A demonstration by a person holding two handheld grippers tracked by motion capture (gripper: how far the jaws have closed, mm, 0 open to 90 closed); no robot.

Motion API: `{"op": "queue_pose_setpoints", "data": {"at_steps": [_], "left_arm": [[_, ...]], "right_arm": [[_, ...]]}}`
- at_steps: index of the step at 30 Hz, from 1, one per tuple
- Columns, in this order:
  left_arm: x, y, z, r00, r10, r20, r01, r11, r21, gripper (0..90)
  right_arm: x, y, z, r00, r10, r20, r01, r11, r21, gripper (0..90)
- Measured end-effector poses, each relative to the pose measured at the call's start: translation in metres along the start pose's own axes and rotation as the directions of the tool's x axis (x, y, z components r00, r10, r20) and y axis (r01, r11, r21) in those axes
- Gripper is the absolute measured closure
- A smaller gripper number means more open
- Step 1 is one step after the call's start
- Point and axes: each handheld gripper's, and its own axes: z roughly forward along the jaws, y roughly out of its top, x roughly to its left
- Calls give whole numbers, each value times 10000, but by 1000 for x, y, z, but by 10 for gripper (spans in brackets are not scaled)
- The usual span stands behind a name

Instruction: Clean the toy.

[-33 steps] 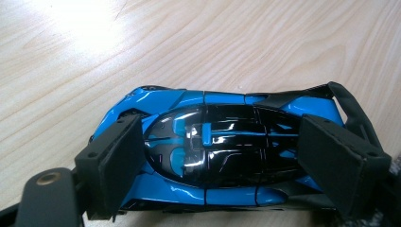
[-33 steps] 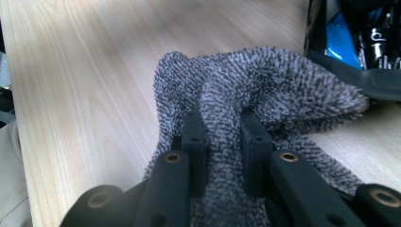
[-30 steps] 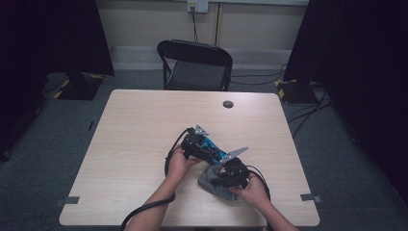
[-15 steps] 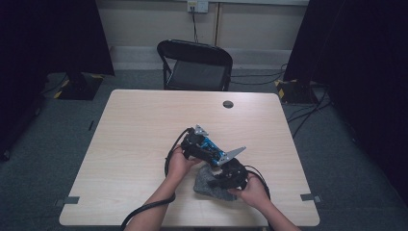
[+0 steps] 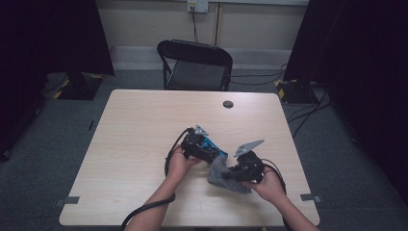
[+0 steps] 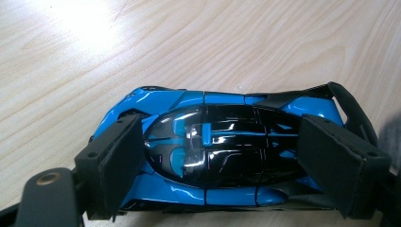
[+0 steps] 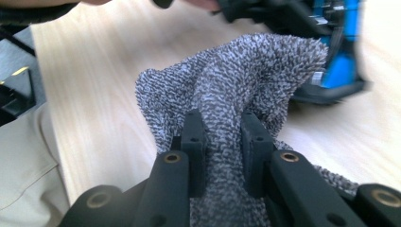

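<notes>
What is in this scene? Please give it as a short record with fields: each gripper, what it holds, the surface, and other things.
left gripper: shut on the blue toy car, jaws at its two ends
right gripper: shut on a fold of the grey cloth, lifted beside the car
surface: light wooden table
other things: small dark round thing near the far table edge; black folding chair behind the table

No text, label, brand, number or sign can be read anywhere in these pictures.
</notes>
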Motion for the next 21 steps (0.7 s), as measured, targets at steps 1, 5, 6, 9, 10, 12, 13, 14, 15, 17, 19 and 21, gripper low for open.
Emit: {"op": "queue_pose_setpoints", "data": {"at_steps": [1, 5, 6, 9, 10, 12, 13, 14, 15, 17, 19, 21], "left_arm": [[0, 0, 0, 10000, 0, -1, 0, 10000, 1, 160], [0, 0, 0, 10000, -22, 32, 22, 10000, 9, 160], [0, 0, 0, 10000, -20, 32, 20, 10000, 1, 160], [0, 0, 0, 10000, -16, 37, 16, 10000, -14, 160], [0, 0, 0, 10000, -17, 32, 17, 10000, 2, 160], [0, 0, 0, 10000, -17, 32, 17, 10000, 16, 160], [0, 0, 0, 10000, 14, 13, -14, 10000, 25, 160], [0, 0, 0, 10000, 31, 4, -31, 10000, 37, 160], [0, 0, 0, 10000, 29, 0, -29, 10000, 43, 160], [0, 0, 0, 10000, 39, -3, -39, 10000, 50, 160], [0, 0, 0, 10000, 29, -4, -29, 10000, 32, 160], [0, 0, 0, 10000, 10, 31, -10, 10000, 40, 160]], "right_arm": [[-3, 0, -3, 10000, 53, 80, -52, 10000, -45, 757], [-12, -2, -13, 9992, 193, 354, -189, 9998, -102, 757], [-14, -3, -15, 9987, 222, 460, -216, 9997, -135, 757], [-21, -6, -20, 9970, 405, 656, -391, 9990, -217, 757], [-24, -7, -21, 9962, 454, 746, -436, 9987, -254, 757], [-29, -9, -25, 9950, 656, 759, -630, 9974, -356, 757], [-31, -9, -26, 9939, 690, 855, -661, 9971, -372, 757], [-32, -10, -27, 9933, 713, 910, -682, 9970, -363, 757], [-34, -10, -28, 9922, 697, 1031, -663, 9972, -358, 757], [-37, -11, -31, 9904, 752, 1159, -715, 9968, -361, 757], [-41, -11, -34, 9882, 844, 1281, -801, 9960, -385, 757], [-46, -12, -36, 9852, 974, 1410, -924, 9949, -415, 757]]}}
